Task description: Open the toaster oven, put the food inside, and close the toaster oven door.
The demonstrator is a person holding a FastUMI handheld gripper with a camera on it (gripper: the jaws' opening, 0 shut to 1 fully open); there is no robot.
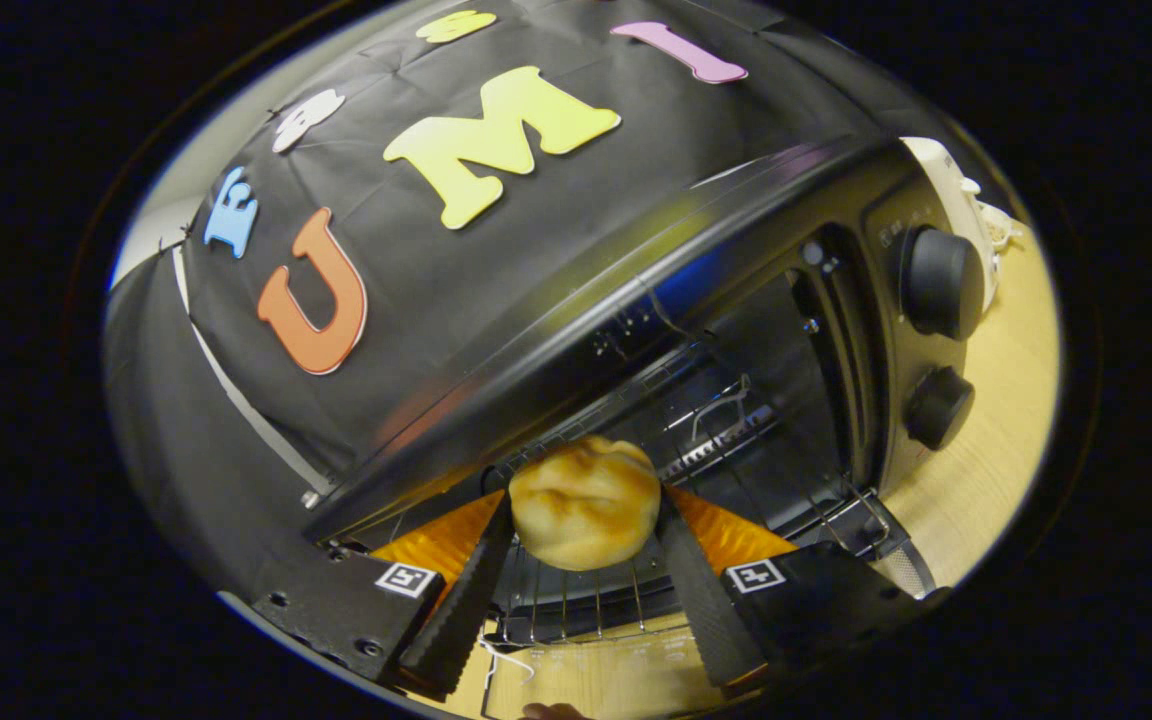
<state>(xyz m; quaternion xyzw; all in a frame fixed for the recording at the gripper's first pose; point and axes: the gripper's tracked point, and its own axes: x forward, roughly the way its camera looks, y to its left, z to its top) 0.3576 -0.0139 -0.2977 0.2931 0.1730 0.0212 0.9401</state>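
Gripper view: tool (pixel 586 515) clamped on bread roll (pixel 584 502) above open toaster oven (pixel 836 330) rack (pixel 576 600).

Legible text: none.

- Toaster oven (pixel 866 330), control panel: small pale markings above the upper knob (pixel 941 283), too small and blurred to read.
- Gripper (pixel 584 520), each finger base: one square black-and-white coded marker (pixel 406 578), a pattern only, carrying no letters or numbers.
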